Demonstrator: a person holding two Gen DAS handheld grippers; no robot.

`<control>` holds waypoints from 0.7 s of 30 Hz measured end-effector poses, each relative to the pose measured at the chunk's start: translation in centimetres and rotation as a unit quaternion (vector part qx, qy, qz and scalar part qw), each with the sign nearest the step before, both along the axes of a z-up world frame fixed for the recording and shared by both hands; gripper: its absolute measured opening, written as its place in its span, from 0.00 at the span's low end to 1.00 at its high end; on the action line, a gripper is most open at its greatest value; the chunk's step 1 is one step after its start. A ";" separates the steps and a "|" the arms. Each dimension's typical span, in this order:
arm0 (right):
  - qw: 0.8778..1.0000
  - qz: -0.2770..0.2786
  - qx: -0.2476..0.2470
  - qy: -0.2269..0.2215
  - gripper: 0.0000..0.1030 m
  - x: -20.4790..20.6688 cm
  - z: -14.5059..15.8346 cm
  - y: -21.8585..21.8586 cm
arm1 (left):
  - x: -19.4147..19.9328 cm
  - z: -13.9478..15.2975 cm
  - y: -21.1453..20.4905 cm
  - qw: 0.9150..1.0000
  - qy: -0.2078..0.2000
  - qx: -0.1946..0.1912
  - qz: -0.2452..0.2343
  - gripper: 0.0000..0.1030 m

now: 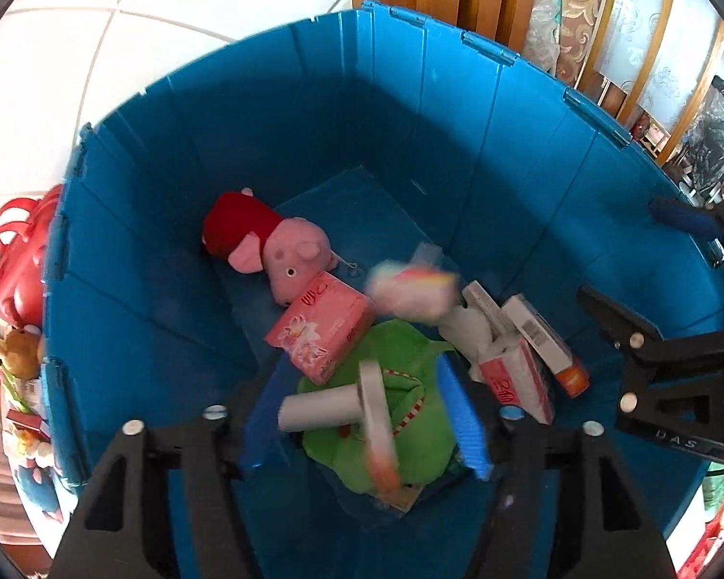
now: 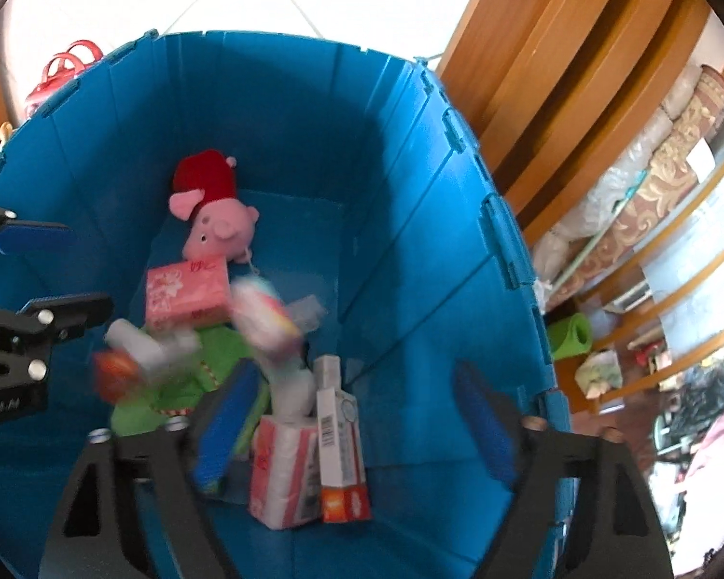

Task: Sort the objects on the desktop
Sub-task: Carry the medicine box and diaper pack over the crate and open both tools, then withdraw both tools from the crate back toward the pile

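Both grippers hang over the big blue plastic bin, pointing down into it. The left gripper has its jaws partly apart, and nothing is pinched between them. Just past its tips is a blurry white tube with an orange end; it seems to be dropping, with its longest white part running from about 12 o'clock to 6 o'clock. The right gripper is spread wide and holds nothing. A blurry pink and white packet is loose in front of it, up at 11 o'clock. Under them the pile lies ready: a green soft toy, a pink tissue pack, a pink pig toy with a red hat at 11 o'clock, and a tall white box with an orange bottom standing straight ahead of the right gripper. I think both hands now need to go back for more.
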State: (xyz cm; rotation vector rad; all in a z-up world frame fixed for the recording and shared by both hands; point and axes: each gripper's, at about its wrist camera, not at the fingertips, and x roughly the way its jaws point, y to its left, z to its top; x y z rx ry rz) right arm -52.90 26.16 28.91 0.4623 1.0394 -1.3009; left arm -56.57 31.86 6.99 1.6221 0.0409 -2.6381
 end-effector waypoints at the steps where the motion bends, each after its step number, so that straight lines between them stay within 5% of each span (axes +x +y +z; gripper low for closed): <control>1: 1.000 0.001 -0.002 0.000 0.92 0.1 0.1 0.0 | 0.2 0.1 0.0 1.000 0.003 -0.003 -0.001 0.66; 10: 1.000 0.001 -0.006 -0.024 1.00 0.1 0.9 0.8 | 2.9 2.2 -0.9 1.000 0.029 0.009 0.005 0.66; 21: 0.992 0.039 -0.075 -0.094 1.00 4.7 6.4 6.9 | 11.0 6.7 -4.6 0.989 0.144 0.006 0.031 0.73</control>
